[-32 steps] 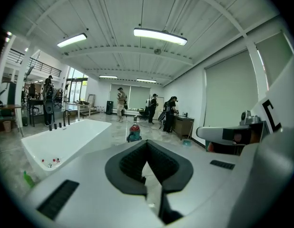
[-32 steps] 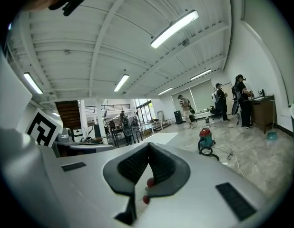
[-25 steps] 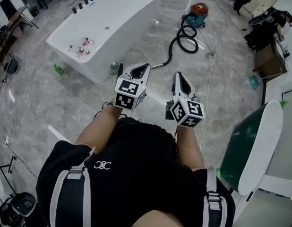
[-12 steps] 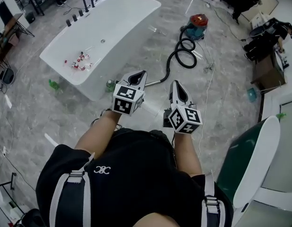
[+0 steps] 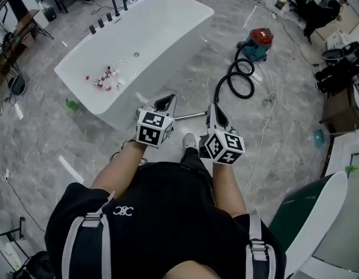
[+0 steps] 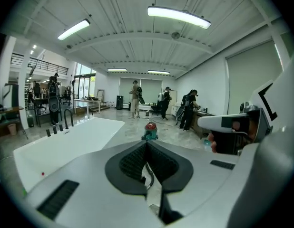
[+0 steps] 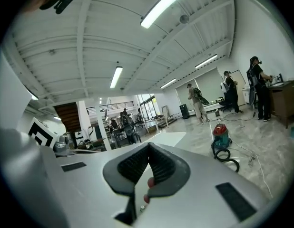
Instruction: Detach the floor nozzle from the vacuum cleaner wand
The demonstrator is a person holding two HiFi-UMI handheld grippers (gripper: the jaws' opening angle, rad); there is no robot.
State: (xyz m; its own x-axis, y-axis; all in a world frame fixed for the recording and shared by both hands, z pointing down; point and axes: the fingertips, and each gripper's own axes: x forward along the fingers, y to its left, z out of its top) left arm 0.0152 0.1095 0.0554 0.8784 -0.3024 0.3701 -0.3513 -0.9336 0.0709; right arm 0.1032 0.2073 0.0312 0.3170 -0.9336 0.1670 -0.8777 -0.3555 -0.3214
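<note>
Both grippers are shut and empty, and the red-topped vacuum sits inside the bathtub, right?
Not inside: the head view shows the red-topped vacuum on the floor, apart from the bathtub. The left gripper and right gripper are indeed shut and empty.

Bathtub (image 5: pixel 168 22): glossy white finish. Floor (image 5: pixel 46 132): polished grey marble-look surface. Wand (image 5: pixel 191 115): bright metal. Hose (image 5: pixel 230 81): black plastic. Left gripper (image 6: pixel 147 144): smooth grey plastic with matt black ribbed pads.

No word or number is reading clearly. A small white emblem (image 5: pixel 125 210) is showing on the person's black fabric shirt (image 5: pixel 168 214), perhaps two interlocked letters. The square black-and-white markers (image 5: pixel 151 129) on the left gripper (image 5: pixel 168 99) and right gripper (image 5: pixel 215 108) are carrying only block patterns.
</note>
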